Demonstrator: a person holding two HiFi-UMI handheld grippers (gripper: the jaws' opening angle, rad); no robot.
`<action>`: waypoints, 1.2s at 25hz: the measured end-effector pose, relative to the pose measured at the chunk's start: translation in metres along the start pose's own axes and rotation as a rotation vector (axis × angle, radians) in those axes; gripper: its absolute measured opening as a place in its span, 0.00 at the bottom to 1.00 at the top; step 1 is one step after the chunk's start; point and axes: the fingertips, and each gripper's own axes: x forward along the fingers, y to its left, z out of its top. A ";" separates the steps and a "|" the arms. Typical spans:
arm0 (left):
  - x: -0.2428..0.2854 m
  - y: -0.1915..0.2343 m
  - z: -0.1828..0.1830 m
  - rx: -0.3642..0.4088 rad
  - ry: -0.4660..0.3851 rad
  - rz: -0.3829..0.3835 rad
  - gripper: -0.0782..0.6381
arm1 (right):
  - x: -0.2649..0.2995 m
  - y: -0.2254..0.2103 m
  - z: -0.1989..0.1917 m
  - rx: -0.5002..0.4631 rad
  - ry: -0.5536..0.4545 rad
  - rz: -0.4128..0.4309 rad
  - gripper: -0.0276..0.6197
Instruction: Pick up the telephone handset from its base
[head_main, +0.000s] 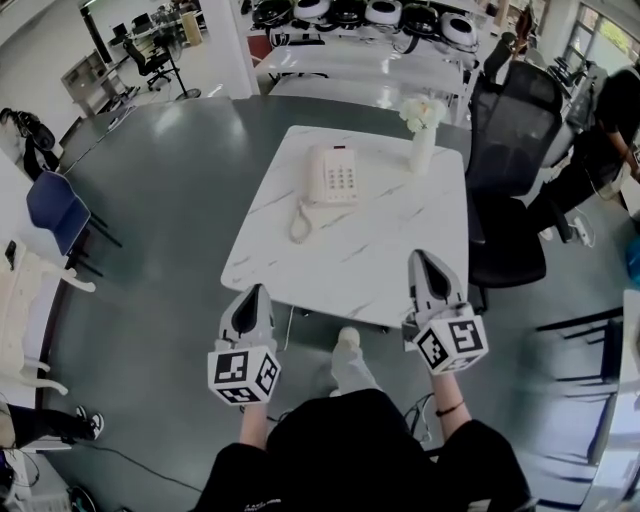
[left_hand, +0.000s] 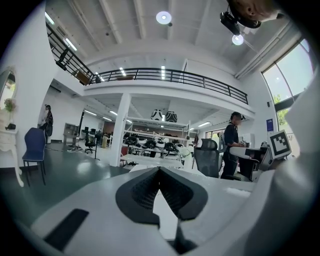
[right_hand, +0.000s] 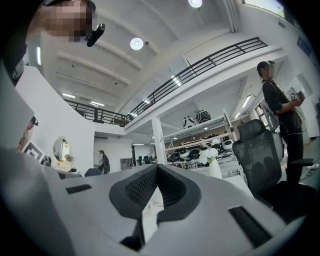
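Note:
A cream telephone (head_main: 332, 175) sits on the far half of the white marble table (head_main: 390, 270). Its handset (head_main: 313, 176) lies in the cradle on the base's left side, and a coiled cord (head_main: 299, 224) trails toward me. Both grippers hover short of the phone, near the table's front edge. My left gripper (head_main: 256, 289) is off the front left corner, its jaws shut and empty, as the left gripper view (left_hand: 159, 169) also shows. My right gripper (head_main: 418, 255) is over the front right part of the table, its jaws (right_hand: 156, 166) meeting at the tip with nothing between them.
A white vase of flowers (head_main: 422, 135) stands at the table's far right corner, right of the phone. A black office chair (head_main: 512, 150) is beside the table's right edge, with a person (head_main: 600, 140) behind it. A blue chair (head_main: 55, 207) stands far left.

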 end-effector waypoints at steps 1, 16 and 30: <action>0.007 0.002 0.000 -0.002 0.001 0.000 0.11 | 0.007 -0.002 0.001 0.001 -0.003 0.001 0.03; 0.134 0.028 0.016 -0.027 0.032 0.007 0.11 | 0.127 -0.054 -0.002 0.028 0.008 0.000 0.03; 0.235 0.023 0.008 0.007 0.100 -0.031 0.11 | 0.205 -0.089 -0.027 0.046 0.062 -0.003 0.03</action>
